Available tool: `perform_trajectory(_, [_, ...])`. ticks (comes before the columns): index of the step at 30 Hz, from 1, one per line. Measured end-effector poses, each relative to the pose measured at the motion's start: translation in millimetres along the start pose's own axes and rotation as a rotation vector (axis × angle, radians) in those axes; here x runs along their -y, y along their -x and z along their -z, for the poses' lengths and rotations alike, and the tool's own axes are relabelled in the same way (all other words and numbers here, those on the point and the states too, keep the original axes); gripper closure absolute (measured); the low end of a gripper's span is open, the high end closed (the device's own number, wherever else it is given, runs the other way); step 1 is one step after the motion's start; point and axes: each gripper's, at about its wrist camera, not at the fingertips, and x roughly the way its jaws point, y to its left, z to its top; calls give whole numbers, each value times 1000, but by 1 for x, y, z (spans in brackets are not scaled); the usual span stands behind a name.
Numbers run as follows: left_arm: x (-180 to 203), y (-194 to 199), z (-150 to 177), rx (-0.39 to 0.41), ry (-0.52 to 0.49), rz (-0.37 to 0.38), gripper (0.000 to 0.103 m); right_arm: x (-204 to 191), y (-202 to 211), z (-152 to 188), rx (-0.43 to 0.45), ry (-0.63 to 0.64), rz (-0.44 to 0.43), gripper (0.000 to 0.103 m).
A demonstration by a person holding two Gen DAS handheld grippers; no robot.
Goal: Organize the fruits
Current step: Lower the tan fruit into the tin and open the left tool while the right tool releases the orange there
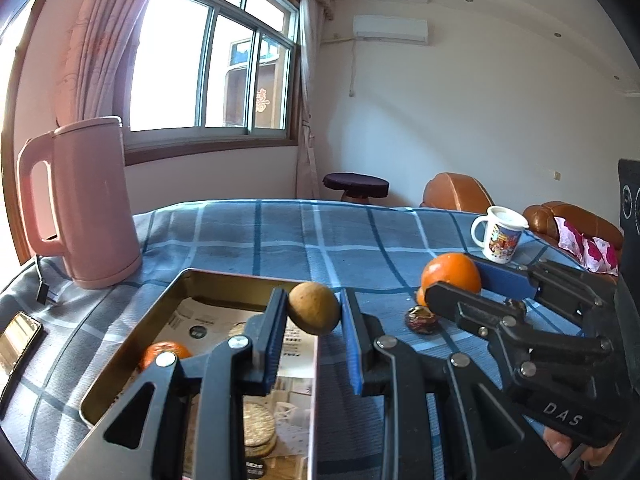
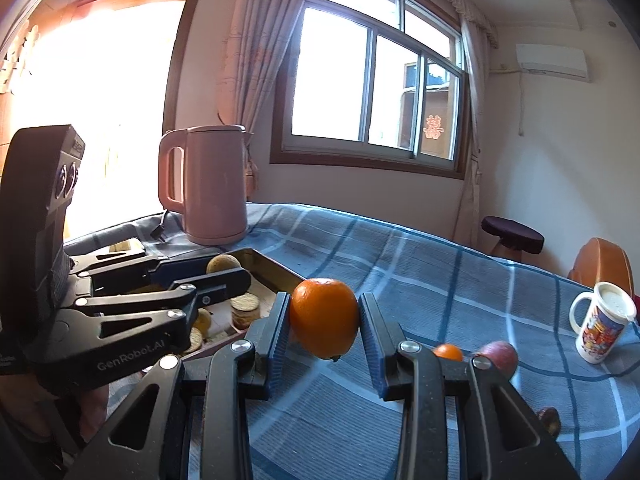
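Above checked cloth (image 1: 280, 240), left hand-held gripper (image 1: 314, 312) clamps kiwi (image 1: 314, 308); right hand-held gripper (image 2: 324, 320) clamps orange (image 2: 324, 322).

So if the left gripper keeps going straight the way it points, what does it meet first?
Probably bare checked tablecloth. The left gripper, shut on the brown fruit, points past the tin tray; the pink kettle is off-line.

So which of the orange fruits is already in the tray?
The small orange lying inside the gold tray beside the crackers. The big orange is clamped in the right gripper; another small one sits on the cloth.
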Motion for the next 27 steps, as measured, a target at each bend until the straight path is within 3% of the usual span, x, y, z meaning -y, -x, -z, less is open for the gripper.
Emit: perform_trajectory(27, [-55,8,9,-57,27,-122,75,-53,-39,-11,-46,62,-139,67])
